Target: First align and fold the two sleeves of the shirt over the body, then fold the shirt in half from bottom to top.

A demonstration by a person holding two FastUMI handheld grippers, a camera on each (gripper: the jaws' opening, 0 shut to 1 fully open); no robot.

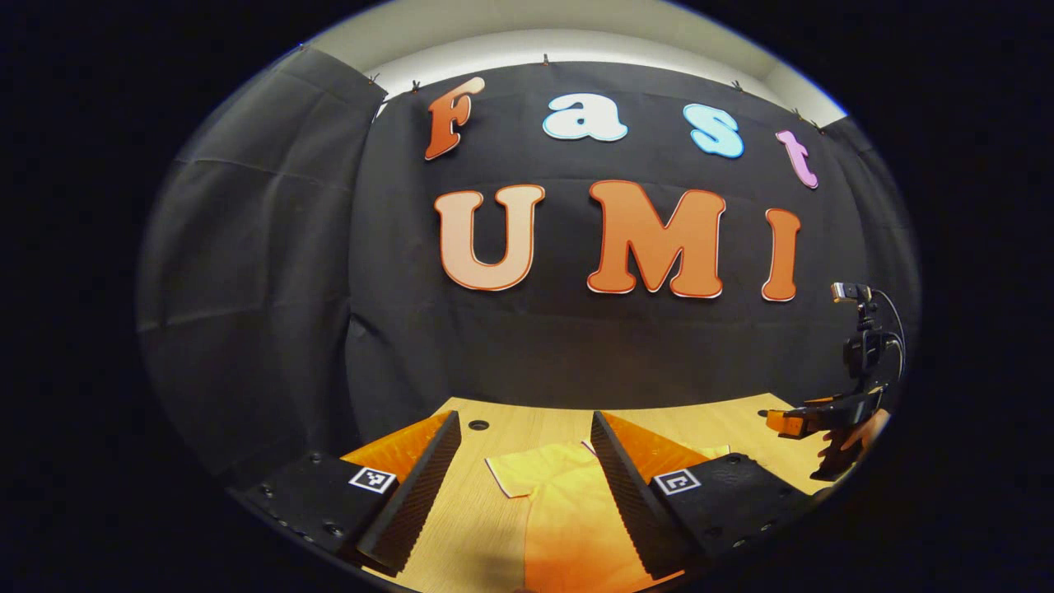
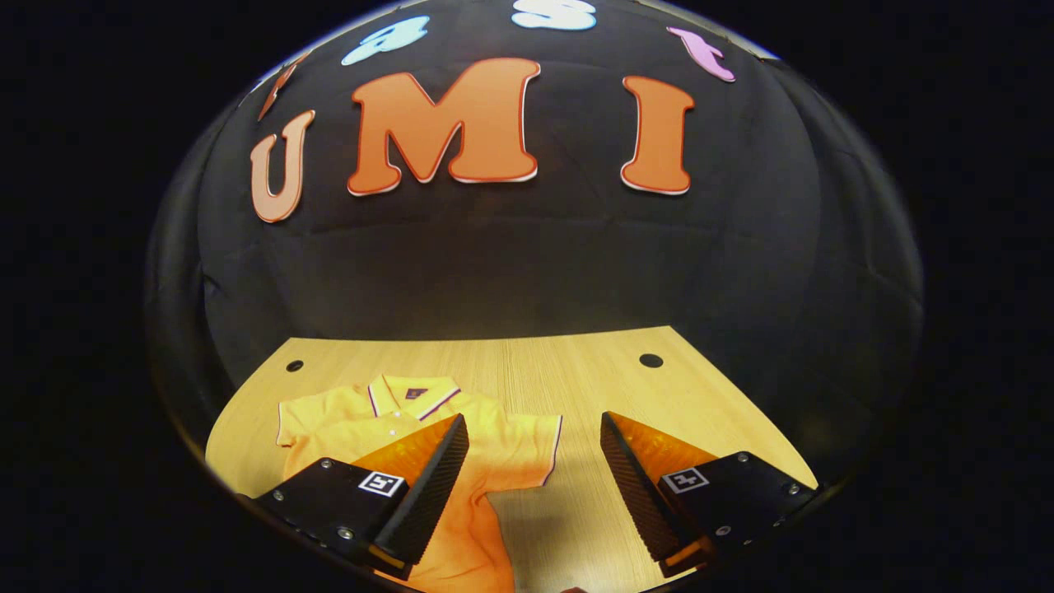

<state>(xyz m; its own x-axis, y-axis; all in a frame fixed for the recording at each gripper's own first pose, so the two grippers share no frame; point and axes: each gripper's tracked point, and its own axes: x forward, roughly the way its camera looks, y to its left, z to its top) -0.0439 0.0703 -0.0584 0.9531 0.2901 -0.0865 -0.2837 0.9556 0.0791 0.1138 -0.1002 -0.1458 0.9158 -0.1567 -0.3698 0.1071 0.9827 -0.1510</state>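
Left gripper view: the left gripper [image 1: 525,486] hangs above the table [image 1: 510,424] with its fingers spread wide and nothing between them; below and between them lies the shirt [image 1: 560,511], one short sleeve [image 1: 527,473] stretched out flat to the side on the wood; at the far right edge the right gripper [image 1: 803,422] is seen from the side, a hand [image 1: 856,436] around its grip, held clear of the table.

Right gripper view: the right gripper [image 2: 535,486] likewise stands wide and empty above the table [image 2: 576,371]; the shirt [image 2: 395,428] lies toward the left of the tabletop, collar [image 2: 412,391] toward the booth wall, both sleeves extended outward, the nearer sleeve [image 2: 531,449] lying between the two fingers; the lower body runs out of sight below the fingers.

Assessment: no fold appears made; neither sleeve lies over the body, and the hem, as far as visible, is not brought upward; both sleeve folds and the bottom-to-top fold remain; each gripper appears stationed over its own sleeve, suggesting the sleeve step is at hand.
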